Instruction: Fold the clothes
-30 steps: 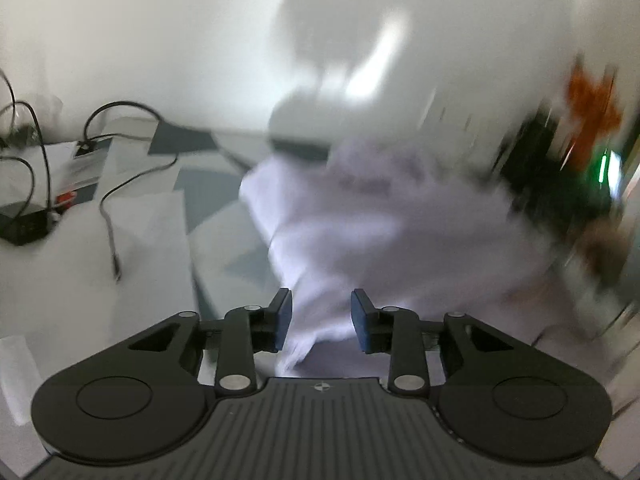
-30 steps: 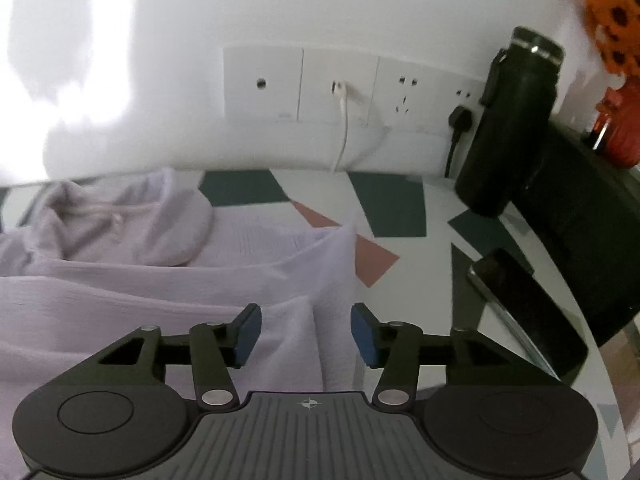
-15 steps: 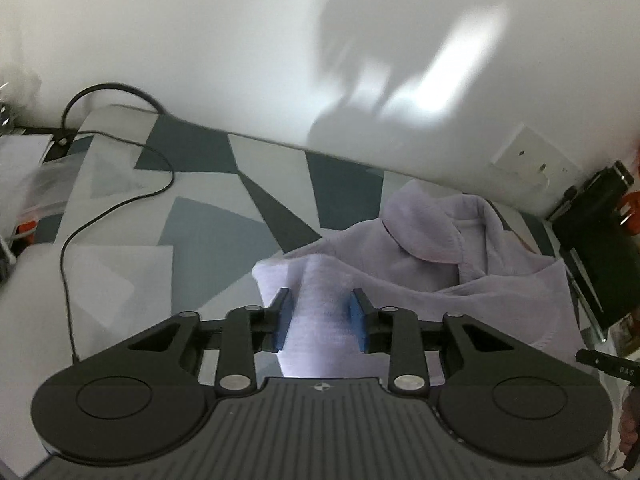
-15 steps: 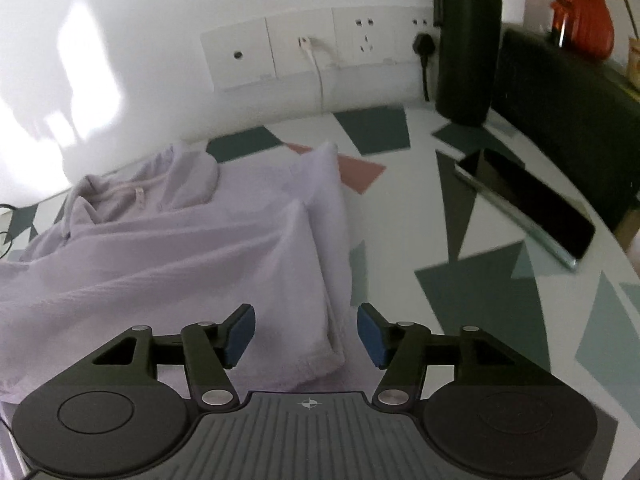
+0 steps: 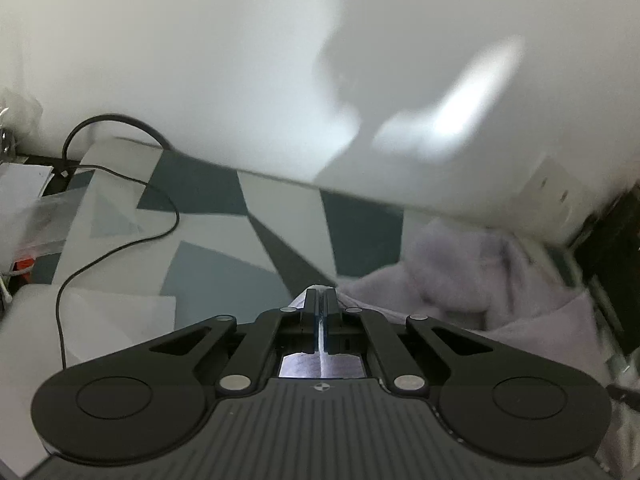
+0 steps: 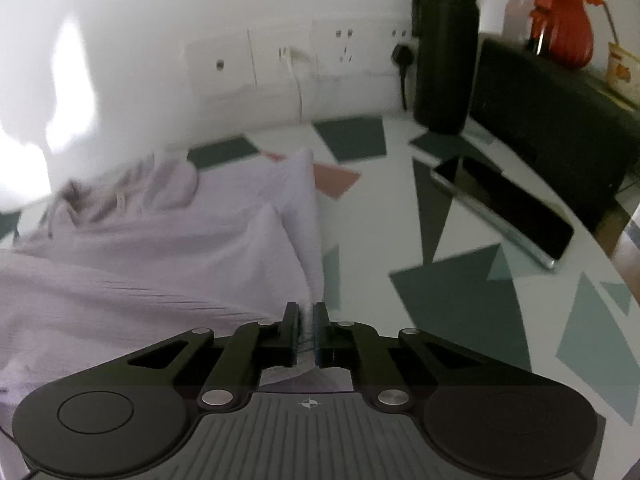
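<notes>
Both tools, left tool [image 5: 320,300] and right tool [image 6: 306,320], apparently pinch hoodie [image 6: 160,248] edges.

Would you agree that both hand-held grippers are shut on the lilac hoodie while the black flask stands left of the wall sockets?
Not quite: in the right wrist view the black flask stands right of the wall sockets. Both the left hand-held gripper and right hand-held gripper do clamp the lilac hoodie.

Both grippers look like twins: the left gripper [image 5: 320,300] and the right gripper [image 6: 306,320] are matte black plastic with ribbed grey-black bases, round discs either side, silver screws, blue pads, and a tiny crosshair mark dead centre.
</notes>
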`<state>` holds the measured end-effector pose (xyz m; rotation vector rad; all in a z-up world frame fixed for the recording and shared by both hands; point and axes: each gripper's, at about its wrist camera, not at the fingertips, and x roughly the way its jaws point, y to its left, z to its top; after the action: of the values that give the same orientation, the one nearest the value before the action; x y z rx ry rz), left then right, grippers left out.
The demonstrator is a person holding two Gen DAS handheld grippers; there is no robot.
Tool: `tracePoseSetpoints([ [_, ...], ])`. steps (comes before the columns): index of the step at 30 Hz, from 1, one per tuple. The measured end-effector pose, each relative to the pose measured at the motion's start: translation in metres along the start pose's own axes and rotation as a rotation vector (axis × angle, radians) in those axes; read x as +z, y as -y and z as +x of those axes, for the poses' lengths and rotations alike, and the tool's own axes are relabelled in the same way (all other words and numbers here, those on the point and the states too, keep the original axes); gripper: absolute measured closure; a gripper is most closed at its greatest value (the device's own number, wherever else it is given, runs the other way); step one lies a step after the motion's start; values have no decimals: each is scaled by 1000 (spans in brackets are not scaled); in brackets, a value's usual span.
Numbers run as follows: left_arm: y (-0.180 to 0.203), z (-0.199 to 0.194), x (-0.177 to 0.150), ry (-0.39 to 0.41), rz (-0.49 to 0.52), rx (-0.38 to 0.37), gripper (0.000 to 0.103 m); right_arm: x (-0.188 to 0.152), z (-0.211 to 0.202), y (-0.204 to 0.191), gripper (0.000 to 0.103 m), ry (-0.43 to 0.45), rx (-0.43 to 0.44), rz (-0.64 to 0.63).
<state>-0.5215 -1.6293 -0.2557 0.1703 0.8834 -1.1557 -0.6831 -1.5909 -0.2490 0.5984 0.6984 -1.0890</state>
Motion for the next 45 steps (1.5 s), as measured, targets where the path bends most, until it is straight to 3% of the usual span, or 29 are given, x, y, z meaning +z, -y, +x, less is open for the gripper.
tracePoseSetpoints([
  [3, -5, 5, -5, -18, -39, -3, 96, -6, 1, -7, 95, -5, -19, -53],
  [5, -6, 0, -6, -32, -40, 10, 73, -4, 1, -9, 91, -26, -19, -64],
  [6, -5, -6, -8, -22, -20, 15, 67, -1, -1, -9, 87, -35, -20, -66],
  [8, -3, -19, -10, -2, 20, 24, 42, 6, -6, -7, 77, -34, -20, -67],
  [9, -2, -25, -11, 7, 41, 23, 40, 11, -10, -4, 75, -15, -9, -63],
  [14, -3, -30, -13, 6, 44, 9, 40, 44, -7, -3, 73, 59, 42, -82],
  [21, -4, -16, -9, -7, -40, 4, 41, 67, 47, -27, 73, 23, 54, -252],
  [23, -4, -12, -8, -11, -64, 2, 54, 65, 58, -33, 78, -1, 42, -299],
  [24, -4, -10, -7, -12, -76, 2, 62, 64, 61, -35, 87, -3, 34, -317],
  [25, -4, -8, -7, -14, -88, 1, 87, 62, 62, -36, 90, 0, 27, -332],
  [26, -4, -8, -6, -6, -91, 5, 96, 62, 60, -35, 96, 12, 27, -334],
  [31, 0, -11, -4, 68, -78, 43, 103, 75, 37, -25, 99, 182, 0, -255],
  [34, 1, -10, -2, 93, -79, 56, 103, 85, 55, -20, 103, 141, -55, -238],
  [37, 1, -1, 0, 36, -107, 30, 101, 87, 80, -7, 103, 55, -78, -209],
  [39, 2, -2, -1, 17, -112, 23, 90, 87, 80, 2, 100, 48, -67, -164],
  [42, 6, -5, -3, 7, -82, 22, 55, 86, 63, 13, 87, 79, 6, -105],
  [45, 13, -3, -4, -1, -37, 12, 54, 84, 48, 17, 79, 106, 64, -91],
])
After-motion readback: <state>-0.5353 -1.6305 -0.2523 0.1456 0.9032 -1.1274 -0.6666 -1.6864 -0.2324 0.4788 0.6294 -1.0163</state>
